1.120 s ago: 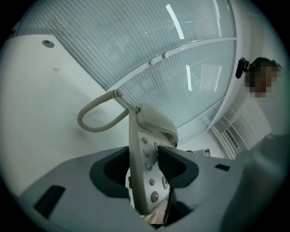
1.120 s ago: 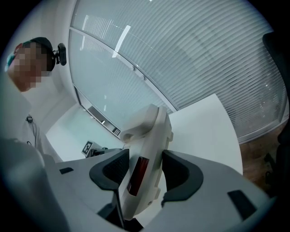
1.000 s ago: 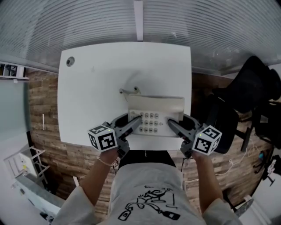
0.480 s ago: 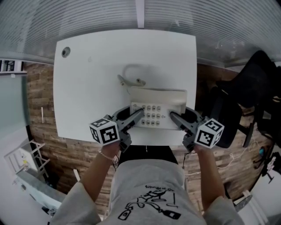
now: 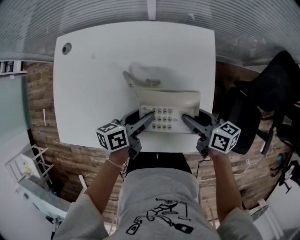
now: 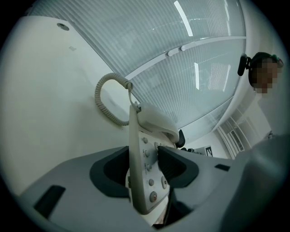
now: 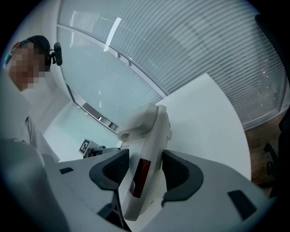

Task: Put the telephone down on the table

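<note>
A cream telephone [image 5: 169, 108] with a keypad and its handset on the far side hangs just over the near edge of the white table [image 5: 93, 70]. My left gripper [image 5: 150, 117] is shut on its left side and my right gripper [image 5: 184, 118] on its right side. The left gripper view has the keypad edge of the telephone [image 6: 146, 154] clamped between the dark pads [image 6: 174, 165], and the coiled cord [image 6: 105, 106] loops onto the tabletop. In the right gripper view the telephone [image 7: 152, 136] stands edge-on between the pads [image 7: 179, 170], red label towards me.
A round cable hole [image 5: 66, 47] sits in the table's far left corner. A black office chair [image 5: 265, 93] stands to the right of the table. Window blinds [image 5: 117, 11] run behind the table. A white rack [image 5: 26, 171] stands on the wood floor at lower left.
Both grippers have sunk together with the telephone towards the tabletop. The cord now lies further out on the table. The grip on both sides is unchanged.
</note>
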Action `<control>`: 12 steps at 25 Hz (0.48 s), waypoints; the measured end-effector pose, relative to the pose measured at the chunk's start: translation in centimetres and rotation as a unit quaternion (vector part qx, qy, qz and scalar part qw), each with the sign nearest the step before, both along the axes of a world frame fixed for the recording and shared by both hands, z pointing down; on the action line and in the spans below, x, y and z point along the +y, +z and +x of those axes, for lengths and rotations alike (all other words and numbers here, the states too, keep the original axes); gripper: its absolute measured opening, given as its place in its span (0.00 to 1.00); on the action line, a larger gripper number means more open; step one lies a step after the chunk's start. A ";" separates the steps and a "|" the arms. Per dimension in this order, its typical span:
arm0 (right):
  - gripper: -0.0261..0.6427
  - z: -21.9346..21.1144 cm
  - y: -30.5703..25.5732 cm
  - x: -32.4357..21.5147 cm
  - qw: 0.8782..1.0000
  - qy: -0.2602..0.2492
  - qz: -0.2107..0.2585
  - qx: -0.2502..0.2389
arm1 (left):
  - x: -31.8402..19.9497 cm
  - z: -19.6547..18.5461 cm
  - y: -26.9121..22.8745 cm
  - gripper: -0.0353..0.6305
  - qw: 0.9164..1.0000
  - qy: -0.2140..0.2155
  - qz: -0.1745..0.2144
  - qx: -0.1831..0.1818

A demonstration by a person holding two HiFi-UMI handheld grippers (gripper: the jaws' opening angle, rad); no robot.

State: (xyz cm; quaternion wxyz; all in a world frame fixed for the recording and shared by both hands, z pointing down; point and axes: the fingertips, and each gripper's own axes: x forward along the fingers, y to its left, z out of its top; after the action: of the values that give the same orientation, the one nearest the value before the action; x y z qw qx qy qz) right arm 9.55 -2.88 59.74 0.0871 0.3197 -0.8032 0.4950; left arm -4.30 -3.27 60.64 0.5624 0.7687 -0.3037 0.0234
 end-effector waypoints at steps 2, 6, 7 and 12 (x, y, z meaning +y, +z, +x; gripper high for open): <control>0.41 -0.1 0.5 -0.1 1.000 -0.002 -0.003 0.002 | -0.1 -0.1 0.4 0.33 1.000 0.000 -0.002 -0.001; 0.41 -0.2 1.2 -0.2 1.000 -0.002 -0.009 0.005 | -0.2 -0.2 1.1 0.33 1.000 0.000 -0.004 -0.005; 0.41 -0.2 1.4 -0.2 1.000 -0.002 -0.010 0.006 | -0.2 -0.2 1.3 0.33 1.000 0.001 -0.004 -0.006; 0.41 -0.2 2.1 0.0 1.000 -0.002 -0.016 0.011 | 0.0 -0.2 2.0 0.33 1.000 0.005 -0.008 -0.010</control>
State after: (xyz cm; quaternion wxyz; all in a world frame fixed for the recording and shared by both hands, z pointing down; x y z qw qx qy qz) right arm 9.33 -2.88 61.87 0.1021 0.3220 -0.7948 0.5041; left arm -4.48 -3.32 62.68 0.5656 0.7653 -0.3053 0.0360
